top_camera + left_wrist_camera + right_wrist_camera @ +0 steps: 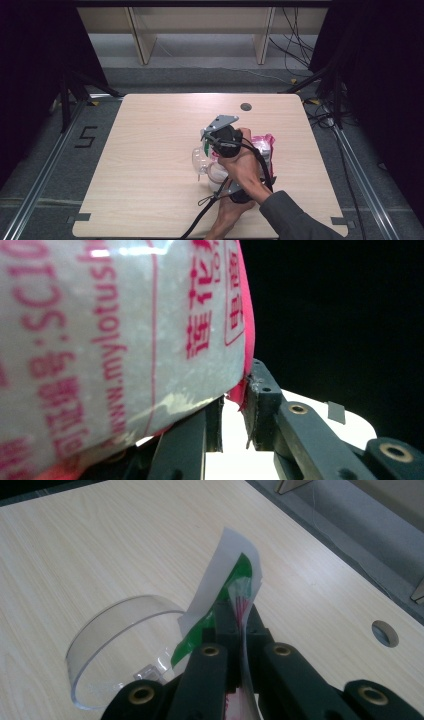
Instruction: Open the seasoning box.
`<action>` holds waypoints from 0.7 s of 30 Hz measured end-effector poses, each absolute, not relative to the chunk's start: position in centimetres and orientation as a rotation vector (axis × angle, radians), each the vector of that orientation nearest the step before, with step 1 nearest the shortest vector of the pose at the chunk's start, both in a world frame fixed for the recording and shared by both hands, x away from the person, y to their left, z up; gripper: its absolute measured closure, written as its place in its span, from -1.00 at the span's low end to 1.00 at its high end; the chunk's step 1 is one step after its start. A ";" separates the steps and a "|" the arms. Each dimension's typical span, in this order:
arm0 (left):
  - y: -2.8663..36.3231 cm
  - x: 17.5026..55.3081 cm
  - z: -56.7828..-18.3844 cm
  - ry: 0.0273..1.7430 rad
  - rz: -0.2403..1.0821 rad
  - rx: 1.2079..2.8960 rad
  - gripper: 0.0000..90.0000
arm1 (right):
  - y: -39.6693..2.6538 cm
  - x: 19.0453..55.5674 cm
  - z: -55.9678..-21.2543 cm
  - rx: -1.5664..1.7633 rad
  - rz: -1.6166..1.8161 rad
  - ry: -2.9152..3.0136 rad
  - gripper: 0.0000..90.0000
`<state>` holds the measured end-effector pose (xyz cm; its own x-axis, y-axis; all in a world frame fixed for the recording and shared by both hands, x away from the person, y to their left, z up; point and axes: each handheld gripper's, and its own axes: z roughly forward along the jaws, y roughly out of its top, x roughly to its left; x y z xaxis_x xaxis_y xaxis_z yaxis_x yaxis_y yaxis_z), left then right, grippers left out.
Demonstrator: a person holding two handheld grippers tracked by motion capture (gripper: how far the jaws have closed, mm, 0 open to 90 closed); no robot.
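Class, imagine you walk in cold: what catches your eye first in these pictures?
The pink-printed bag, clamped at its edge by the left tool, looms huge in the left gripper view. The right tool pinches a green-and-white flap above a clear plastic cup on the pale wooden table.

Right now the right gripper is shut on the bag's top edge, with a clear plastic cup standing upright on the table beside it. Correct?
Not quite. The right gripper is shut on the bag's top edge, but the clear plastic cup lies on its side on the table, not upright. The right gripper view shows its open rim facing sideways.
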<state>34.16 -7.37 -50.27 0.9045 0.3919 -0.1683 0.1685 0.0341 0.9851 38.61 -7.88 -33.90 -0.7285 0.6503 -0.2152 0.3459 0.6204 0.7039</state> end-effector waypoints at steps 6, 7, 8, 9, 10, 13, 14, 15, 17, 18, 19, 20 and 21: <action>-7.3 34.1 -50.3 0.463 0.177 1.543 0.76 | -7.6 38.5 -34.1 0.828 0.926 2.400 1.00; -7.3 34.1 -50.3 0.463 0.177 1.542 0.76 | -7.6 38.5 -34.1 0.824 0.934 2.384 1.00; -7.3 34.1 -50.3 0.460 0.176 1.541 0.76 | -7.6 38.5 -34.1 0.824 0.937 2.389 1.00; -7.4 34.2 -50.3 0.456 0.176 1.540 0.76 | -7.6 38.5 -34.1 0.822 0.930 2.388 1.00; -7.5 33.9 -50.4 0.491 0.157 1.530 0.76 | -7.6 38.5 -34.1 0.804 0.919 2.407 1.00; -7.3 34.2 -50.4 0.456 0.175 1.543 0.76 | -7.6 38.4 -34.1 0.827 0.926 2.398 1.00; -7.4 34.2 -50.4 0.456 0.172 1.542 0.77 | -7.6 38.5 -34.1 0.810 0.923 2.401 1.00; -7.5 33.9 -50.5 0.497 0.151 1.530 0.77 | -7.6 38.5 -34.3 0.806 0.921 2.392 1.00; -7.4 33.9 -50.5 0.494 0.154 1.532 0.77 | -7.6 38.5 -34.2 0.815 0.902 2.400 1.00; -7.4 34.0 -50.5 0.494 0.154 1.534 0.77 | -7.7 38.6 -34.3 0.794 0.911 2.389 1.00; -7.4 33.9 -50.5 0.494 0.151 1.533 0.77 | -7.7 38.6 -34.2 0.799 0.916 2.396 1.00; -7.5 33.9 -50.5 0.493 0.150 1.531 0.77 | -7.7 38.7 -34.2 0.800 0.913 2.395 1.00; -7.5 33.9 -50.5 0.493 0.150 1.531 0.77 | -7.7 38.7 -34.2 0.800 0.913 2.395 1.00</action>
<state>33.93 -7.47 -50.48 0.8936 0.3950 -0.2135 0.2099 0.0528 0.9763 38.65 -7.75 -34.22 -0.7291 0.6541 -0.2012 0.3542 0.6122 0.7069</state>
